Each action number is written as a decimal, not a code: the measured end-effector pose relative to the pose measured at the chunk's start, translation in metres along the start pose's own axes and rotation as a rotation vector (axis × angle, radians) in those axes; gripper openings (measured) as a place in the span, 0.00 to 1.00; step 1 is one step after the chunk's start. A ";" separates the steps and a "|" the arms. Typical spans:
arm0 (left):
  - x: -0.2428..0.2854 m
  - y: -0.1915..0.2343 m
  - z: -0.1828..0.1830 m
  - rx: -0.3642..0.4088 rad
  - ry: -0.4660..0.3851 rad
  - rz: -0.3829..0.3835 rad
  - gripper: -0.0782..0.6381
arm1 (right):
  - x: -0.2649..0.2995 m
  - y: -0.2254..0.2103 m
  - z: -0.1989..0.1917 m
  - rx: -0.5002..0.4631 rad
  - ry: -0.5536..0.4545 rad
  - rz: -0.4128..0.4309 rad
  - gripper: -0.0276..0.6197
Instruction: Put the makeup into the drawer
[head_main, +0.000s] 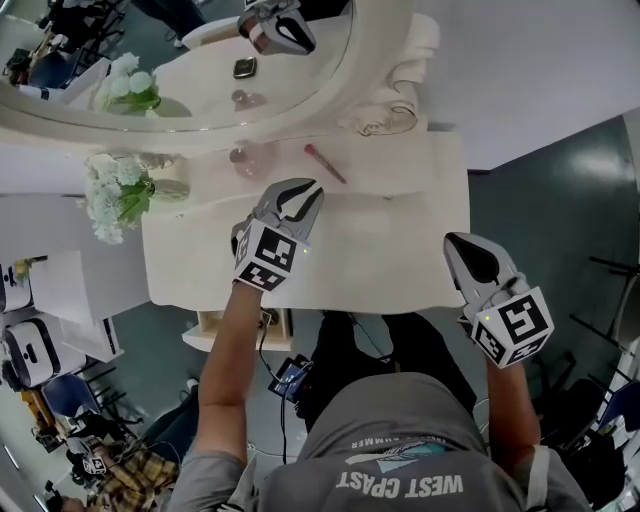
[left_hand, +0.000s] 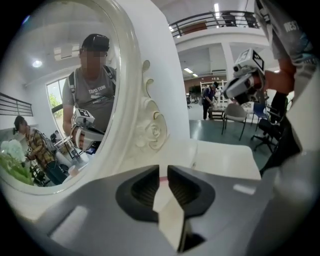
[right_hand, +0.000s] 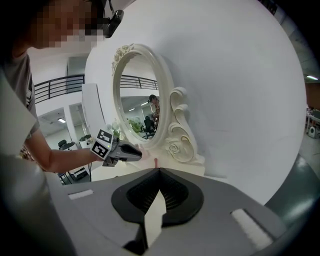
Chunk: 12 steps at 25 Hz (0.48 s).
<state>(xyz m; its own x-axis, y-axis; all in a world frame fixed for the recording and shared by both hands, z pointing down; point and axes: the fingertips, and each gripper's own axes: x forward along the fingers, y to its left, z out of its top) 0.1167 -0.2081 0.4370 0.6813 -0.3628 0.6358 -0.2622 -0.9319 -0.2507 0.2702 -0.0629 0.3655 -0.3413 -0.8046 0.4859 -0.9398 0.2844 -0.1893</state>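
Pink-red, the makeup stick (head_main: 325, 163) lies untouched on the bench (head_main: 400, 260) just beyond the slightly parted, empty fingers of our left gripper (head_main: 303, 190), while our right gripper (head_main: 455, 242) keeps its fingers clenched on nothing, so we judge that grasping it and stowing it in the drawer both remain.

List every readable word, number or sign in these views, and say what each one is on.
"WEST COAST": on the shirt, head view.
Smaller line above it: too small to read.
Shirt print reflected in the mirror, left gripper view: too blurred to read.
Left cube and right cube: square markers only, no letters or numbers.
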 end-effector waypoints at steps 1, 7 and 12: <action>0.005 -0.001 -0.003 0.015 0.013 -0.011 0.19 | -0.001 -0.002 -0.004 0.007 0.003 -0.003 0.05; 0.039 -0.005 -0.022 0.119 0.093 -0.060 0.24 | 0.001 -0.011 -0.024 0.037 0.025 -0.011 0.05; 0.058 -0.007 -0.037 0.197 0.152 -0.090 0.30 | 0.002 -0.018 -0.040 0.063 0.043 -0.018 0.05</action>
<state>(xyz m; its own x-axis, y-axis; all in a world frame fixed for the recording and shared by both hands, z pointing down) 0.1328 -0.2233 0.5030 0.5810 -0.2891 0.7608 -0.0571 -0.9470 -0.3162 0.2857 -0.0486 0.4038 -0.3259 -0.7858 0.5256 -0.9436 0.2359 -0.2325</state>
